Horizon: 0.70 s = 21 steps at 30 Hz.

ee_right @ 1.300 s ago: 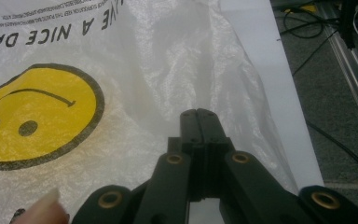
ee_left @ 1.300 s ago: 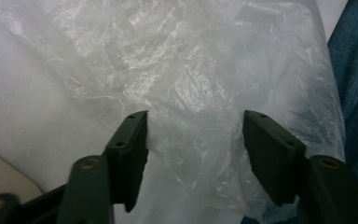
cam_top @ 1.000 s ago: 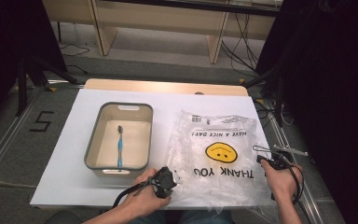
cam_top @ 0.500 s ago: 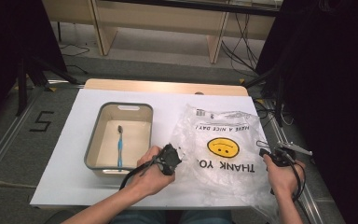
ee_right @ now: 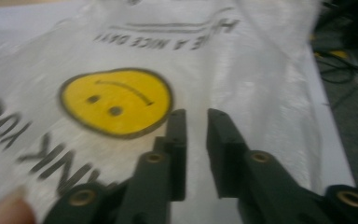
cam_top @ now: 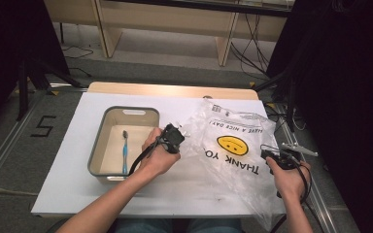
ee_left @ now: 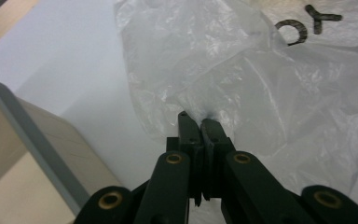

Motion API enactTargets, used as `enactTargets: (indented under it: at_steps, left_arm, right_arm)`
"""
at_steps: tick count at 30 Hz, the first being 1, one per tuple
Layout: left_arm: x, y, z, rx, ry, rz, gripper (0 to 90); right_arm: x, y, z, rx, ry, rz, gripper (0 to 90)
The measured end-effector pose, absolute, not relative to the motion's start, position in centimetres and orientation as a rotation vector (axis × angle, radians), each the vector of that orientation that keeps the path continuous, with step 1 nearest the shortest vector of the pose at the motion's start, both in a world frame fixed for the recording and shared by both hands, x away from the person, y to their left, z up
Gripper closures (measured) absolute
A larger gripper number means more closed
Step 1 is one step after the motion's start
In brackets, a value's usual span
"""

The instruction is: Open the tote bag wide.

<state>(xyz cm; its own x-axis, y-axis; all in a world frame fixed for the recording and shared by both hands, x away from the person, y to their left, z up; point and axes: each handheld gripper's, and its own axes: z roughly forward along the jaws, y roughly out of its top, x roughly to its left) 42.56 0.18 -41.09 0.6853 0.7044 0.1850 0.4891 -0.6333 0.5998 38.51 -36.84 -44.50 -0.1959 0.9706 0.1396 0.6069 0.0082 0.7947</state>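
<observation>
Plastic bag (cam_top: 233, 145) pinched at its left edge, spread over the right half of the worktop (cam_top: 73, 145).
My left hand-held gripper (ee_left: 199, 120) is clenched on that edge, just beside the bin (cam_top: 97, 145) rim; my right hand-held gripper (ee_right: 193, 116) hangs slightly parted over the bag's right side, near the worktop edge.

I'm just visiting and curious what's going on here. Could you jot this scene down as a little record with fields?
surface: white table
left claw: shut on the plastic bag's edge
right claw: slightly open, over the bag, gripping nothing
plastic bag: clear, crumpled, yellow smiley, black lettering
bin: grey-rimmed, left of the bag
toothbrush: blue, lying inside the bin
</observation>
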Motion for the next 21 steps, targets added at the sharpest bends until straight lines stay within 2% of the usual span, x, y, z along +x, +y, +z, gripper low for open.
enactTargets:
  at_steps: [1, 2, 3, 4, 6, 8, 9, 10, 13, 15, 16, 17, 18, 21]
  left_arm:
    - [42.9, 0.3, -41.2, 2.373, 0.932, 0.568, 88.9]
    - [42.9, 0.3, -41.2, 2.373, 0.932, 0.568, 88.9]
    - [43.3, 0.4, -41.3, 2.374, 0.939, 0.588, 88.8]
    - [43.8, 0.4, -41.4, 2.366, 0.948, 0.613, 88.8]
    - [44.2, 0.4, -41.5, 2.374, 0.948, 0.664, 88.6]
    - [44.6, 0.5, -41.7, 2.365, 0.966, 0.68, 88.4]
    - [44.6, 0.5, -41.7, 2.365, 0.966, 0.68, 88.1]
    - [45.0, 0.6, -41.8, 2.367, 0.969, 0.689, 87.2]
    - [45.1, 0.7, -41.8, 2.34, 0.967, 0.709, 78.1]
    - [45.0, 0.9, -41.2, 2.258, 0.966, 0.763, 64.6]
    - [44.8, 1.0, -41.0, 2.239, 0.958, 0.772, 58.1]
    - [44.8, 1.0, -41.0, 2.239, 0.958, 0.772, 53.2]
    - [44.4, 1.2, -40.5, 2.206, 0.953, 0.78, 47.9]
    - [43.6, 1.6, -39.9, 2.169, 0.952, 0.798, 37.9]
  right_arm:
    - [38.4, -36.5, -44.3, 1.57, 1.883, 1.07, 71.6]
    - [38.4, -36.5, -44.3, 1.57, 1.883, 1.07, 71.6]
    - [38.1, -36.2, -44.0, 1.513, 1.937, 1.073, 67.0]
    - [37.5, -35.4, -43.4, 1.4, 2.067, 1.073, 58.8]
    - [36.7, -34.4, -43.1, 1.284, 2.214, 1.064, 51.8]
    - [35.6, -33.2, -43.4, 1.184, 2.365, 1.025, 45.6]
    - [35.6, -33.2, -43.4, 1.184, 2.365, 1.025, 45.6]
    - [34.6, -31.9, -44.3, 1.098, 2.493, 0.977, 40.3]
    - [34.1, -30.6, -45.6, 1.041, 2.592, 0.903, 37.8]
    - [34.2, -30.1, -46.4, 1.018, 2.632, 0.808, 43.2]
    - [34.3, -30.0, -46.8, 1.007, 2.647, 0.765, 50.2]
    - [34.3, -30.0, -46.8, 1.007, 2.647, 0.765, 50.2]
    - [34.4, -29.8, -46.9, 1.037, 2.626, 0.747, 63.2]
    - [34.5, -29.8, -46.8, 1.097, 2.598, 0.73, 77.5]
